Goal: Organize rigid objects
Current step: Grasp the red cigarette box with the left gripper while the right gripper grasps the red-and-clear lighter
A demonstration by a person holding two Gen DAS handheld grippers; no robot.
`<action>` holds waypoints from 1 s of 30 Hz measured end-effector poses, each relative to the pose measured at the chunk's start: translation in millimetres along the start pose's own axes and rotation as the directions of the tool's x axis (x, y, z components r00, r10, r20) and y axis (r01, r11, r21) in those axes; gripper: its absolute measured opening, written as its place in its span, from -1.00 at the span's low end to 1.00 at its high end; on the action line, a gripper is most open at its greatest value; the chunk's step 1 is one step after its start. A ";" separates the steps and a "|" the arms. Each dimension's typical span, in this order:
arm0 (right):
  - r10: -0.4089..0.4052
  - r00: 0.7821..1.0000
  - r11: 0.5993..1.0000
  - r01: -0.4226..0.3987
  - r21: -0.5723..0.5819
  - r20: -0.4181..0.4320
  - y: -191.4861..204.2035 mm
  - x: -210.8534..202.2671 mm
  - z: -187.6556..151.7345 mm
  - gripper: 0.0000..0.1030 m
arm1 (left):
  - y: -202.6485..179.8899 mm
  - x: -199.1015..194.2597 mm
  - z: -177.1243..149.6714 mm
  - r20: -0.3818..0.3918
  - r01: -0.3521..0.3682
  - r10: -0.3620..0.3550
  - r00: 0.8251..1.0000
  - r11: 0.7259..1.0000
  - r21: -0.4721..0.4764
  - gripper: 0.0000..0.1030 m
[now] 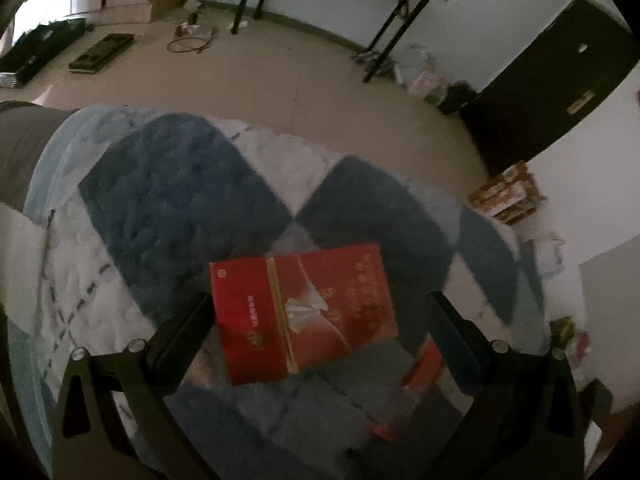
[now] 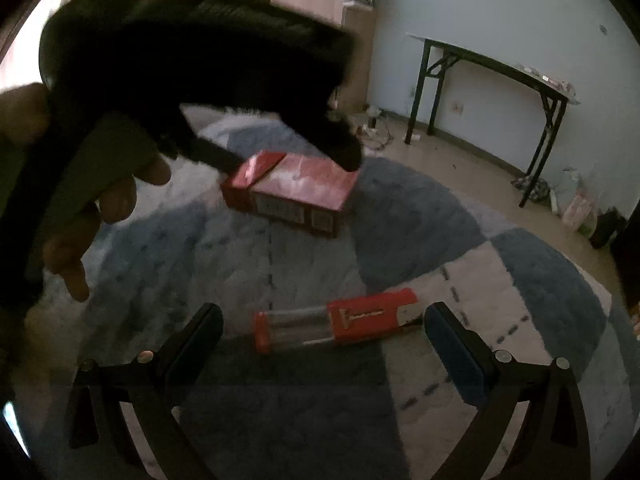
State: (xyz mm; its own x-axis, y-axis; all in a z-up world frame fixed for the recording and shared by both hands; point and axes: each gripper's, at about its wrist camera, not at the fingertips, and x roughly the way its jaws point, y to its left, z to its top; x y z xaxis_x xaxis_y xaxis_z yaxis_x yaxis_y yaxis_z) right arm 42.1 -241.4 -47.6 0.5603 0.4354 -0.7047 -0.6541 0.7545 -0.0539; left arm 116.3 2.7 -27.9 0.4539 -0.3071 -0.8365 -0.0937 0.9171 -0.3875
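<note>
1. Red box [image 1: 302, 314] lies on the quilt [image 1: 168, 200], between the left claw's [image 1: 316, 340] wide-open fingers, ungripped.
2. Right claw [image 2: 324, 344], equally wide and empty, frames the red lighter [image 2: 340, 322].
3. Likely step: pickup approach; next, close squarely on each.

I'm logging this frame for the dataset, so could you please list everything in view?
red box: 1, red, on the quilt, between the left jaws.
lighter: 1, red and clear, on the quilt, in front of the right jaws.
quilt: 1, blue and white patches, under both.
folding table: 1, black-legged, by the wall.
door: 1, dark, far right.
left gripper: 1, black, open around the box.
right gripper: 1, black, open.
hand: 1, holding the left gripper.
</note>
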 end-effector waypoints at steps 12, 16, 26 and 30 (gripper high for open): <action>0.028 1.000 1.000 -0.027 0.011 -0.008 1.2 10.6 1.8 0.63 | -15.8 10.2 -7.7 0.071 -0.071 0.065 0.995 0.994 0.079 0.85; 0.018 1.000 0.999 -0.018 -0.026 0.003 10.5 9.8 0.6 0.62 | -14.2 -0.3 -5.3 0.094 -0.039 0.028 0.995 0.993 0.114 0.82; 0.111 0.986 0.993 -0.114 0.013 0.124 22.1 -17.7 10.5 0.62 | 47.5 -147.0 15.7 0.380 -0.116 0.084 0.921 0.991 0.063 0.82; 0.224 0.960 0.971 -0.235 0.050 0.167 43.8 -20.5 34.8 0.62 | 120.9 -224.5 -0.3 0.471 -0.199 0.202 0.859 0.978 -0.058 0.82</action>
State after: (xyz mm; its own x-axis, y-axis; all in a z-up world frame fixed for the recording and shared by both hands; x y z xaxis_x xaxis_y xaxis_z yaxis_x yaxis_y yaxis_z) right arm 19.6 -200.2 -10.9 0.4768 0.6690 -0.5702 -0.7412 0.6547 0.1483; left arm 2.7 182.4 113.0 0.7882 0.0416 -0.6141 -0.2329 0.9437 -0.2350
